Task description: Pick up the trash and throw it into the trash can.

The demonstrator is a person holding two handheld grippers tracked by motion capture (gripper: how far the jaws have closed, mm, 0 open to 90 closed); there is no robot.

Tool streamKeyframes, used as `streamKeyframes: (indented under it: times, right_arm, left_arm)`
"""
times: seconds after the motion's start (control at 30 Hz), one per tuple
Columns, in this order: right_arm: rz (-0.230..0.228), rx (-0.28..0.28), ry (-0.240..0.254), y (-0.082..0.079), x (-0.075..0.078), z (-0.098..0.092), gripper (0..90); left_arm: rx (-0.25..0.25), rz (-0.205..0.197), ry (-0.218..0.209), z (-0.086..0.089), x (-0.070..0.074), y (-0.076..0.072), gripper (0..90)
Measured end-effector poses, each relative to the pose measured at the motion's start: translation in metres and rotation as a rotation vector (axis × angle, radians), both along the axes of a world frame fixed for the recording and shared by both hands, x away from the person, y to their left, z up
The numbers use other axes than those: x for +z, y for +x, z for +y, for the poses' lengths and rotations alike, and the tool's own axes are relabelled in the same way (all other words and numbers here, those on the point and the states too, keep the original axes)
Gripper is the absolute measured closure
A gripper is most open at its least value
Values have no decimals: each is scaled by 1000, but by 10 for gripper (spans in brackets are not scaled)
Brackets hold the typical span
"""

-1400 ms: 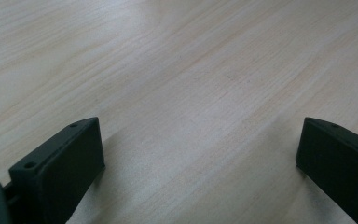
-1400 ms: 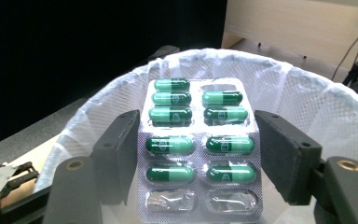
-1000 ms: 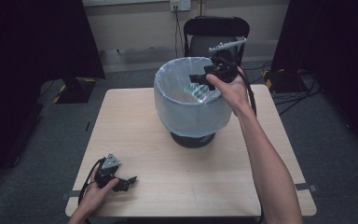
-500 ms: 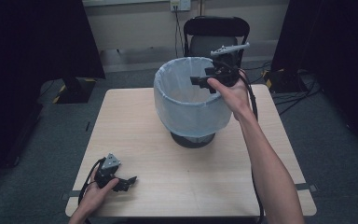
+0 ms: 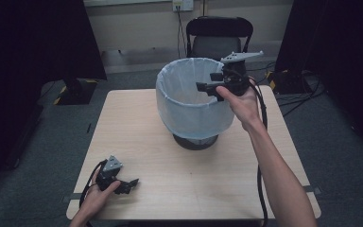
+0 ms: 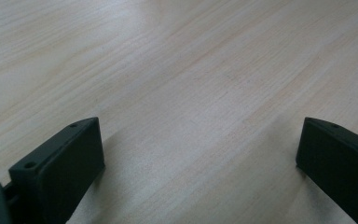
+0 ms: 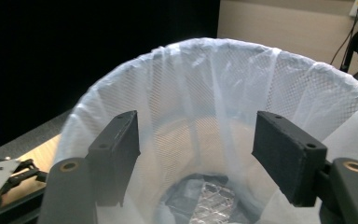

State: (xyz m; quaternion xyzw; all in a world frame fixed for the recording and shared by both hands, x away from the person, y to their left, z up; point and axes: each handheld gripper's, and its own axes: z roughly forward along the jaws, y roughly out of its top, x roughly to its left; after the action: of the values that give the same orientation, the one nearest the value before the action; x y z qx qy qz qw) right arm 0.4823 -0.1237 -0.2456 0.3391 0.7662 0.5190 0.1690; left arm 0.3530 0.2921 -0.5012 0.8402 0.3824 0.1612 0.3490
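Centrally, item one: a mesh wastebasket [image 5: 194, 111] lined with a pale translucent bag [image 7: 223, 88], standing upright on a dark round base at the middle of the high view, toward the table's far side. The bag's edge was folded over the rim all round. Its mouth faced straight up; something silvery and crumpled lay at the bottom [image 7: 205, 205], as the right gripper view showed.

Item two: right gripper [image 5: 203, 87], at the basket's rim on the right of the high view, pointing leftward across the mouth. Its jaws had just been closing, yet a gap remained between them, and in its own view nothing was pinched; the bag's far wall showed through the gap. The liner lay directly ahead of and below the jaws, so this was plainly the nearer tool, and any grasp of the bag's edge looked to turn on dropping toward the near rim.

Item three: left gripper [image 5: 131, 182], lower left of the high view, resting on the table [image 5: 274, 156] well apart from the basket, jaws spread wide over bare wood.

Item four: black chair [image 5: 220, 35], behind the table at the upper centre.
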Motion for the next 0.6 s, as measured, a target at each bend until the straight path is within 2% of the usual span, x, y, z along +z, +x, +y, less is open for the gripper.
streamKeyframes:
  times: [0.17, 0.27, 0.43, 0.53, 0.6]
  right_arm:
    - [-25, 21, -5, -19, -3, 1, 264]
    - [-44, 13, -13, -28, -6, 0, 244]
    - [-64, 20, 17, -47, -8, -7, 234]
    - [-66, 34, 27, -59, -9, -12, 224]
    - [-47, 50, 42, -64, -11, -15, 223]
  left_arm:
    - [0, 0, 0, 0, 0, 0, 2]
    - [-1, 1, 0, 0, 0, 0, 2]
    - [0, 0, -1, 0, 0, 0, 2]
    - [0, 0, -1, 0, 0, 0, 2]
    - [-1, 0, 1, 0, 0, 0, 2]
